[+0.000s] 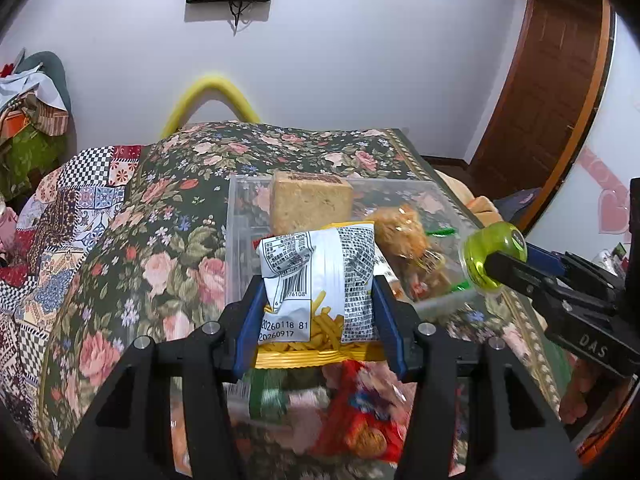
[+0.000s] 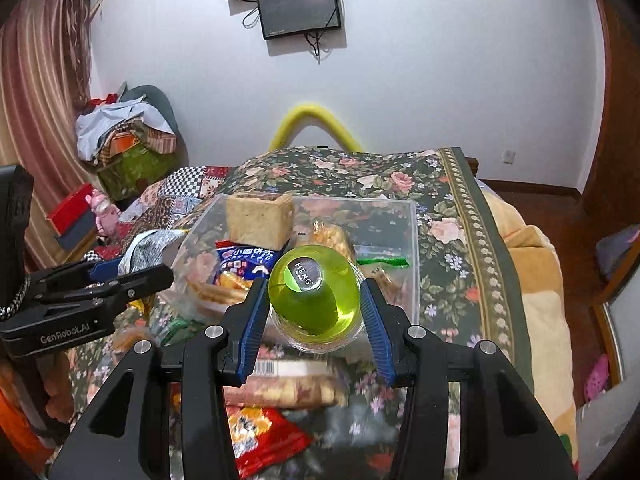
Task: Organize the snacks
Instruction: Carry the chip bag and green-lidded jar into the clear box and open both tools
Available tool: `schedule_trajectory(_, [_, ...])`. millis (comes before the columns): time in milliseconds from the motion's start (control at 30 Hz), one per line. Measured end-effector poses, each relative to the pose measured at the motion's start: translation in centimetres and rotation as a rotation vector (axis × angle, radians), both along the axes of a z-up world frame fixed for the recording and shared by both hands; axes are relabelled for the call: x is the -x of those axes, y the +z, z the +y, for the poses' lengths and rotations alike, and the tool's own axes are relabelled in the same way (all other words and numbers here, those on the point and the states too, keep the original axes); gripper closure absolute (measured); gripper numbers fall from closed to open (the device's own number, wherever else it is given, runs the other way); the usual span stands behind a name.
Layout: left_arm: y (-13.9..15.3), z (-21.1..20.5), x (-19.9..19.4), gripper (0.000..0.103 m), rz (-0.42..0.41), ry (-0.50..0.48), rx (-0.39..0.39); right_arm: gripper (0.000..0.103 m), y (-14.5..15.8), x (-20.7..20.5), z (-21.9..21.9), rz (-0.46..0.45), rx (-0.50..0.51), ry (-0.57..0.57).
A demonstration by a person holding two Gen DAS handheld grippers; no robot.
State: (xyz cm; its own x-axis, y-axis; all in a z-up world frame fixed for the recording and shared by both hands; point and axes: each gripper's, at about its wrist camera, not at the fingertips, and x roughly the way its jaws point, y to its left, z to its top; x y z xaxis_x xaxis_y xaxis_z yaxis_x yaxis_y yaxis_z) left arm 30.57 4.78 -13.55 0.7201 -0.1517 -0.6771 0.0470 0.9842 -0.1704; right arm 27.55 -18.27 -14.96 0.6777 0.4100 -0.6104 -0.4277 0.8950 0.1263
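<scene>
My left gripper [image 1: 320, 304] is shut on a white and yellow snack bag [image 1: 320, 280] with fries on it, held above the near edge of a clear plastic box [image 1: 240, 216]. My right gripper [image 2: 314, 308] is shut on a green jelly cup [image 2: 314, 300], also seen at the right of the left wrist view [image 1: 486, 260], held over the box [image 2: 412, 240]. The box holds a tan cake block [image 1: 310, 204], a blue snack pack [image 2: 244, 260] and orange snacks [image 1: 404, 232].
The box sits on a floral cloth [image 1: 180, 248] over a table. Loose packs lie near me: a red bag [image 2: 260, 436], a biscuit pack [image 2: 288, 388], a green pack [image 1: 264, 396]. The table's right edge [image 2: 484, 220] drops to a blanket.
</scene>
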Motion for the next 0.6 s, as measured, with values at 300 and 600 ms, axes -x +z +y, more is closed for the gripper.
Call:
schedule_trajectory(300, [-2.1,0.6,-3.6,0.051,0.035,0.019,-0.020,0.060,-1.4,-2.9,1.5,0.019,0.032,0.017])
schedule_trajectory(600, [-3.8,0.7,-5.4,0.051,0.070,0.015,-0.034,0.060,-3.0,-4.8,1.9,0.066,0.026,0.008])
